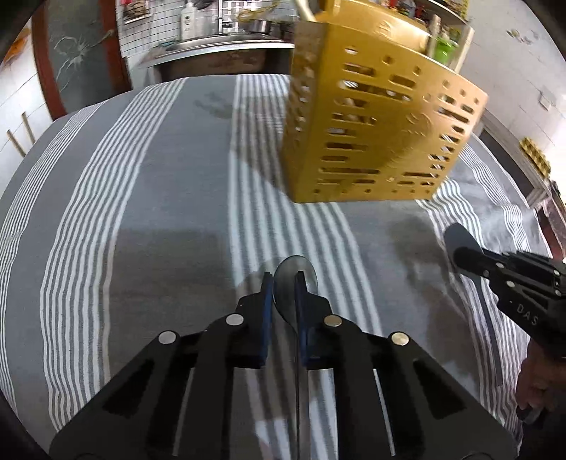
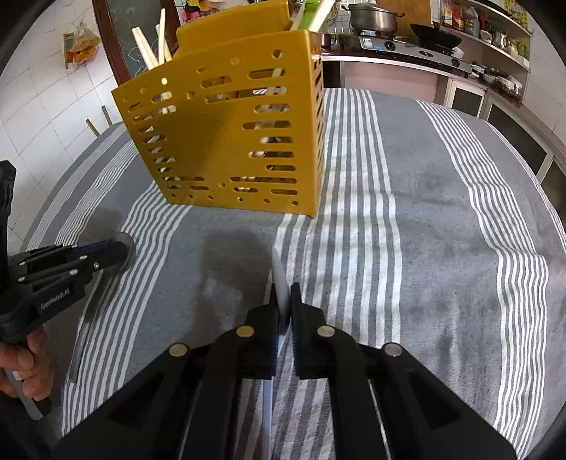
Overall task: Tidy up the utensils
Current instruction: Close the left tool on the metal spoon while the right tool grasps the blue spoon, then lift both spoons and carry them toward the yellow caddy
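A yellow perforated utensil holder point(image 1: 375, 120) stands on the striped cloth, also in the right wrist view point(image 2: 230, 134), with chopsticks point(image 2: 155, 46) standing in it. My left gripper point(image 1: 284, 283) is shut on a grey spoon point(image 1: 295, 272), bowl end forward, held above the cloth short of the holder; it also shows in the right wrist view point(image 2: 113, 254). My right gripper point(image 2: 283, 297) is shut on a second grey spoon point(image 2: 280, 279), seen edge-on. In the left wrist view that right gripper point(image 1: 463, 258) holds its spoon point(image 1: 460, 237) to the holder's right.
The table carries a grey and white striped cloth point(image 1: 159, 212). Behind it are a sink counter point(image 1: 219, 46), a gas stove with a pot point(image 2: 375, 17) and wok, and shelves of bottles point(image 2: 470, 21). A tiled wall is at the left.
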A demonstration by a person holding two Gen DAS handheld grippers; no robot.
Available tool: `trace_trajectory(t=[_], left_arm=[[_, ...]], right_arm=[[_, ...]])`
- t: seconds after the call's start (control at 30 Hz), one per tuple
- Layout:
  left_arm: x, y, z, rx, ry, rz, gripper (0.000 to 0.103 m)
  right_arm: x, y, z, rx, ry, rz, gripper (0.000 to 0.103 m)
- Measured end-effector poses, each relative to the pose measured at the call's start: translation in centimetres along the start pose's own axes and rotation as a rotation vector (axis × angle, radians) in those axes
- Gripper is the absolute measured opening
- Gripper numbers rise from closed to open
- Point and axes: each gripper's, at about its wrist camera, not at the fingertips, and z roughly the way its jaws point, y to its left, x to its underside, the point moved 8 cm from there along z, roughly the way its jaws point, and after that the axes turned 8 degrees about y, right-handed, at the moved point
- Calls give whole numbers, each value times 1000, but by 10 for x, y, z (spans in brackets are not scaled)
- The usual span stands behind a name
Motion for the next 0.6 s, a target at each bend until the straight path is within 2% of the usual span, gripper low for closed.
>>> trace_trajectory(t=[0.1, 0.2, 0.27, 0.3, 0.47, 0.5, 0.57, 0.6], left_arm=[[0, -1, 3, -9, 4, -2, 12], [0, 6, 0, -31, -6, -11, 18], [-1, 8, 1, -16, 1, -11, 48], [0, 7, 3, -5, 7, -9, 51], [2, 3, 9, -16, 9, 19, 51], [1, 3, 10, -20, 8, 20, 50], [-2, 4, 12, -21, 4, 10, 35], [-3, 4, 12, -16, 5, 6, 35]], right_arm=[[0, 0, 0, -8, -1, 5, 6], [1, -2, 0, -17, 1, 9, 6], [2, -3, 1, -25, 5, 8, 6], [1, -4, 1, -29, 6, 8, 6], [1, -3, 5, -38, 18, 1, 6], [1, -3, 6, -39, 20, 0, 6], [0, -3, 6, -42, 21, 0, 6], [0, -2, 7, -42, 21, 0, 6]])
